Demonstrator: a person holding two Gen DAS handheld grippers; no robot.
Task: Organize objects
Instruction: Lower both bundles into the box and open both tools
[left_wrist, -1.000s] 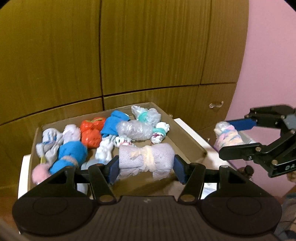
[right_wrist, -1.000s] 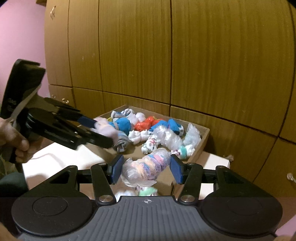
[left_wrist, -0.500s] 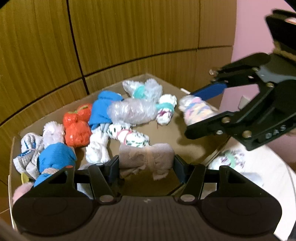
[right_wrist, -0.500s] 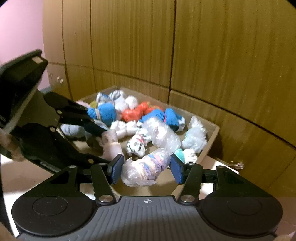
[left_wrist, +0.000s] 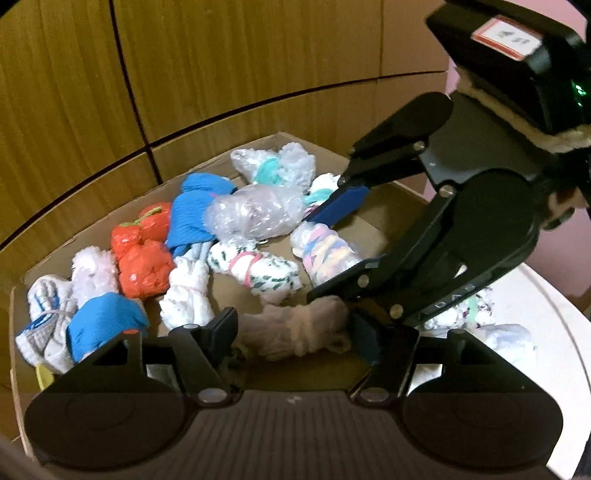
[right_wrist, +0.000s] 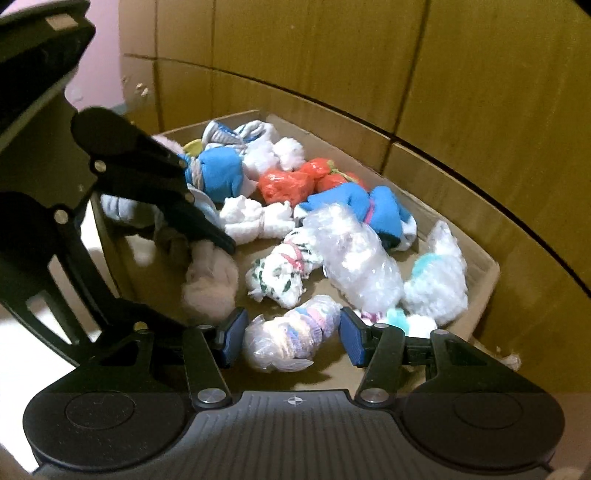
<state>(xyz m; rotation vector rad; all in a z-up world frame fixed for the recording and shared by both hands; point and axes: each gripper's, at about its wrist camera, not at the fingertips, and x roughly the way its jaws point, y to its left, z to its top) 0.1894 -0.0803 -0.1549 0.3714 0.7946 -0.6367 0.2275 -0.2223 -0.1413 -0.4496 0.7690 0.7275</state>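
Cardboard box (left_wrist: 22, 295) holds sock bundles — left gripper (left_wrist: 293, 328) just widened around a beige bundle (left_wrist: 295, 325), pads clear; right gripper (right_wrist: 291, 334) pinches a plastic-wrapped bundle (right_wrist: 291, 338) inside.

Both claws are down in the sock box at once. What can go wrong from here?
1. The right claw crosses just above one finger of the left claw; if either moves, they may knock together.
2. The left claw's jaws have just been opening, with the pink sock bundle loose between them; pulling back may drag it along.
3. The right claw's plastic-wrapped bundle looks slick and the box is crowded; released here, it may roll onto its neighbours.
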